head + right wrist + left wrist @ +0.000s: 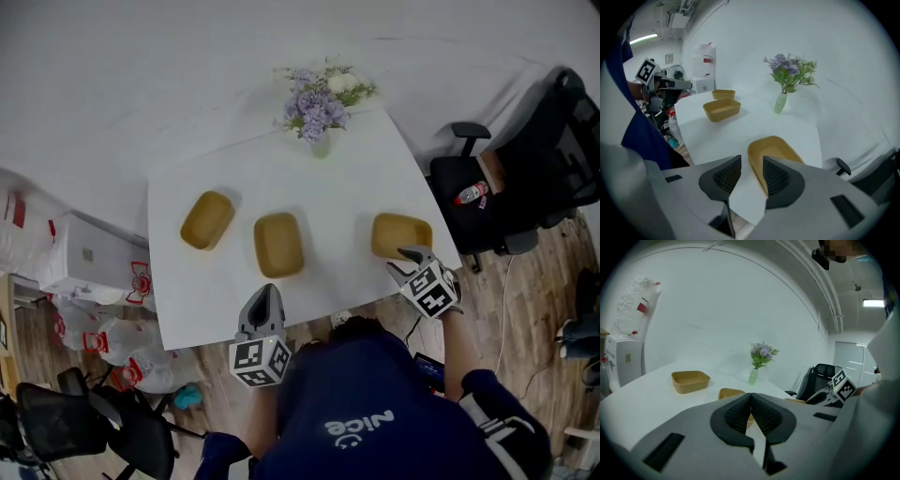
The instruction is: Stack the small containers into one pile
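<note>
1. A white table (347, 187) stood before a person in a dark top, who held a gripper in each hand.
2. Three small tan containers lay apart in a row on the table, none stacked: the left container (207, 219), the middle container (278, 244) and the right container (400, 234), which sat near the table's right corner.
3. A vase of purple and white flowers (319, 98) stood at the table's far edge, behind the row.
4. The left gripper (265, 292) was at the table's near edge, just in front of the middle container. In the left gripper view its jaws were pressed together with nothing between them.
5. The right gripper (405, 260) pointed down at the near end of the right container. In the right gripper view its jaws stood wide apart, with the container's near rim in the gap between them. The pads did not press on it.
6. A black office chair (487, 187) stood on the floor to the right of the table.
</note>
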`<state>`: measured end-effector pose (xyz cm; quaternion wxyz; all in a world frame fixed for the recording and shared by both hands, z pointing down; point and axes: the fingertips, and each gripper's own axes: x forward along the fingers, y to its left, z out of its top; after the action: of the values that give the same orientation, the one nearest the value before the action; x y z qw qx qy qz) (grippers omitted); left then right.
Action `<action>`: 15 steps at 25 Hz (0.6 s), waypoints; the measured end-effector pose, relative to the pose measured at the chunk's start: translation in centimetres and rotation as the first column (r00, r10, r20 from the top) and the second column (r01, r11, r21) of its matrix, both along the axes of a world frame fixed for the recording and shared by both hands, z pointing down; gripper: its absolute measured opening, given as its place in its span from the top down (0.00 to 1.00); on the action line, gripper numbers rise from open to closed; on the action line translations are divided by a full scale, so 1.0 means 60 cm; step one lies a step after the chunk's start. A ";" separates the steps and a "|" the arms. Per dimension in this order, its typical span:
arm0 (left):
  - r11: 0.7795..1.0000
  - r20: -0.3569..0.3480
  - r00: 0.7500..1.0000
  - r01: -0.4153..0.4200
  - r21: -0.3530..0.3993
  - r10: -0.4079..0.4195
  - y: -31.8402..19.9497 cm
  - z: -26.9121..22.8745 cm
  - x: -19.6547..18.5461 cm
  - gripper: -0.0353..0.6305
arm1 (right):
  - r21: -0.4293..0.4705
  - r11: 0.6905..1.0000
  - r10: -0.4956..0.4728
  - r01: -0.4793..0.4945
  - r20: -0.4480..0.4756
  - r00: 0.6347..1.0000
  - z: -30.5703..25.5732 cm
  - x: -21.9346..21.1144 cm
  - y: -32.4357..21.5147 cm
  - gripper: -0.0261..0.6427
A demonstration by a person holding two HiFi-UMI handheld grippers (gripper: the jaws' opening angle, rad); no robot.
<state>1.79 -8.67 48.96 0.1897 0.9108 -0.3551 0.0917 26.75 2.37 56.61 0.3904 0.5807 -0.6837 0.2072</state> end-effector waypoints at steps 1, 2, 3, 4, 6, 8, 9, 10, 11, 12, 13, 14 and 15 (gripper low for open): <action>1.000 0.003 1.000 0.007 -0.002 -0.007 -0.001 0.002 -0.001 0.92 | -0.024 0.999 -0.025 0.025 -0.013 1.000 0.007 0.003 -0.001 0.74; 1.000 0.006 1.000 0.013 -0.003 -0.013 -0.002 0.004 0.000 0.92 | -0.054 0.997 -0.051 0.050 -0.024 0.998 0.016 0.005 0.000 0.74; 1.000 0.010 1.000 0.019 -0.005 -0.019 -0.002 0.006 0.000 0.92 | -0.085 0.994 -0.076 0.073 -0.032 0.997 0.025 0.007 0.001 0.74; 1.000 0.014 1.000 0.026 -0.008 -0.025 -0.004 0.008 0.001 0.92 | -0.110 0.990 -0.098 0.093 -0.038 0.994 0.032 0.009 0.001 0.74; 0.999 0.021 0.999 0.037 -0.013 -0.036 -0.006 0.012 0.002 0.92 | -0.142 0.982 -0.131 0.123 -0.050 0.990 0.043 0.014 -0.002 0.74; 0.999 0.027 0.999 0.043 -0.017 -0.042 -0.006 0.015 0.005 0.92 | -0.167 0.974 -0.162 0.150 -0.062 0.985 0.053 0.020 -0.005 0.74; 0.999 0.029 0.999 0.044 -0.019 -0.044 -0.005 0.017 0.008 0.92 | -0.180 0.970 -0.180 0.165 -0.065 0.982 0.057 0.022 -0.006 0.74; 0.999 0.031 0.999 0.046 -0.020 -0.045 -0.004 0.019 0.010 0.92 | -0.194 0.964 -0.197 0.181 -0.067 0.978 0.062 0.024 -0.007 0.74; 0.999 0.033 0.998 0.048 -0.021 -0.047 -0.003 0.020 0.011 0.92 | -0.209 0.958 -0.215 0.197 -0.067 0.974 0.067 0.025 -0.007 0.74; 0.998 0.035 0.998 0.052 -0.022 -0.051 -0.003 0.021 0.012 0.92 | -0.224 0.951 -0.232 0.212 -0.066 0.971 0.072 0.025 -0.007 0.74; 0.998 0.037 0.998 0.057 -0.023 -0.057 -0.004 0.022 0.012 0.92 | -0.238 0.945 -0.247 0.225 -0.064 0.967 0.076 0.025 -0.007 0.74; 0.998 0.037 0.997 0.065 -0.024 -0.064 -0.004 0.023 0.012 0.92 | -0.249 0.939 -0.258 0.236 -0.060 0.964 0.081 0.025 -0.007 0.74; 0.997 0.037 0.997 0.073 -0.025 -0.072 -0.005 0.024 0.011 0.92 | -0.258 0.935 -0.266 0.244 -0.054 0.962 0.085 0.024 -0.006 0.74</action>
<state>2.45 -8.98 50.38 0.1983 0.8929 -0.3902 0.1058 28.17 1.99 61.69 0.5137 0.4419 -0.7039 0.2131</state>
